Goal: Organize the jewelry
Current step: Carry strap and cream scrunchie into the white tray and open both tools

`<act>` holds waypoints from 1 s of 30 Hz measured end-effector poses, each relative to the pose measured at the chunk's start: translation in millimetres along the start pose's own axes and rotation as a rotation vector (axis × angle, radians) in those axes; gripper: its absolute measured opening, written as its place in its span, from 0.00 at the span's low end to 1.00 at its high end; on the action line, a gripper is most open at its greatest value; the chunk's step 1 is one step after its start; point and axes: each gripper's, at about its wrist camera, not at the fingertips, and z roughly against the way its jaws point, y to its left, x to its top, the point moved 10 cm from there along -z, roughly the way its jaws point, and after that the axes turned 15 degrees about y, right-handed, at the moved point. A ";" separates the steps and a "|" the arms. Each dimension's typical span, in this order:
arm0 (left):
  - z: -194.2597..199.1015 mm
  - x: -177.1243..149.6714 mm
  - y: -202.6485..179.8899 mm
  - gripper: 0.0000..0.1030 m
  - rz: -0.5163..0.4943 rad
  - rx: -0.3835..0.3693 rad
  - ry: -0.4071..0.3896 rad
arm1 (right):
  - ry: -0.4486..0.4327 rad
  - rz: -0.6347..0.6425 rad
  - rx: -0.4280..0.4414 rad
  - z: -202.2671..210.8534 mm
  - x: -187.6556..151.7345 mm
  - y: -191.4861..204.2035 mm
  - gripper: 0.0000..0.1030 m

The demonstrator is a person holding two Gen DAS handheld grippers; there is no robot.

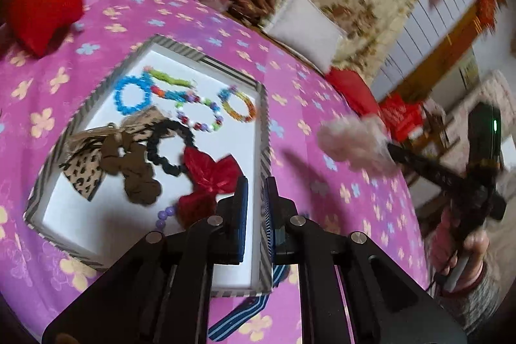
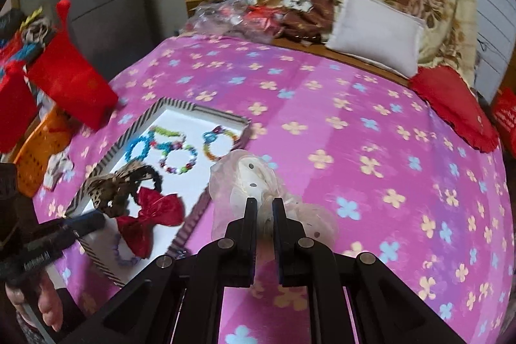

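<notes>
Your pink flowered bedspread (image 2: 354,124) holds the striped tray (image 1: 265,131); right gripper (image 2: 265,205) clamps a sheer scrunchie (image 2: 238,179), left gripper (image 1: 256,186) closed, empty (only the right view shows an orange basket (image 2: 35,150)).

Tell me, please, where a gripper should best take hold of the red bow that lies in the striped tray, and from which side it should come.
Probably grip the red bow at its narrow middle knot, coming from above, the two fingers across the waist. The loops spread flat and wide on the tray floor, so they offer little to pinch. The black scrunchie touches one side, so keep the fingers clear there.
</notes>
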 end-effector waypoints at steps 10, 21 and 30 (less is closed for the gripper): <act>-59.4 -54.3 -83.1 0.39 -0.360 0.076 0.166 | 0.028 -0.045 -0.013 2.4 -28.5 -21.8 0.08; -129.9 -67.8 -66.4 0.37 -0.449 0.392 0.250 | 0.039 -0.100 0.006 -5.6 -50.0 -53.9 0.08; -100.2 -56.2 -84.5 0.08 -0.394 0.204 0.197 | 0.043 -0.131 -0.006 -3.1 -48.9 -57.8 0.08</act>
